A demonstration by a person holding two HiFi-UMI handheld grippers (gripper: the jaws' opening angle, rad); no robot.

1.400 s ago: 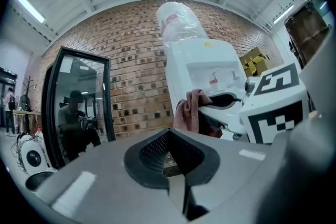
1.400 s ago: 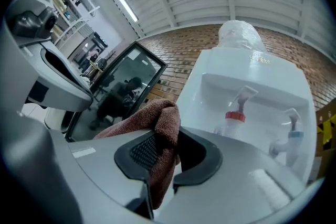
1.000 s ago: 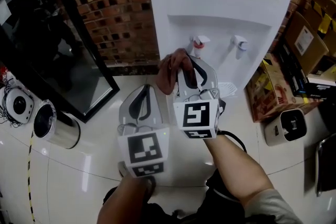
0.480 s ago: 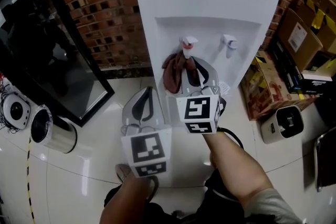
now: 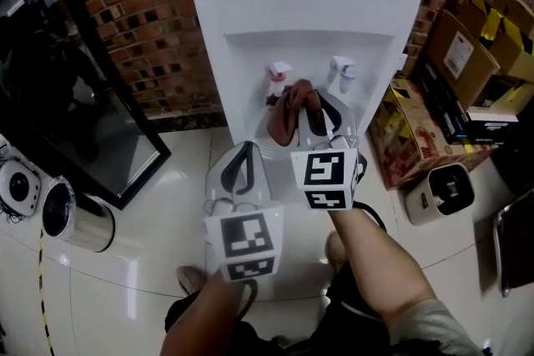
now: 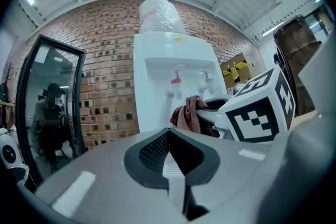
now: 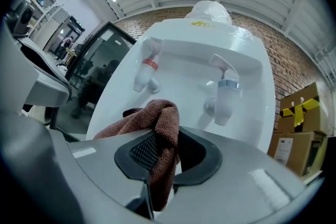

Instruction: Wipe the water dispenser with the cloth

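A white water dispenser (image 5: 300, 12) stands against the brick wall, with a red tap (image 5: 278, 71) and a blue tap (image 5: 342, 71) in its recess. My right gripper (image 5: 302, 108) is shut on a brown-red cloth (image 5: 294, 98), which it holds in the recess just below and between the two taps. In the right gripper view the cloth (image 7: 157, 123) hangs bunched out of the jaws of the right gripper (image 7: 164, 147), with the red tap (image 7: 146, 73) and blue tap (image 7: 223, 97) close ahead. My left gripper (image 5: 244, 150) hangs lower left, shut and empty, with its tips (image 6: 169, 134) meeting.
A black-framed glass panel (image 5: 75, 96) leans at the left. A metal cylinder (image 5: 79, 217) stands on the glossy floor. Cardboard boxes (image 5: 467, 46) and a small white appliance (image 5: 438, 192) crowd the right. The person's shoe (image 5: 192, 279) shows below.
Both grippers have moved closer to the dispenser. The cloth has shifted from below and left of the red tap to the space between the two taps.
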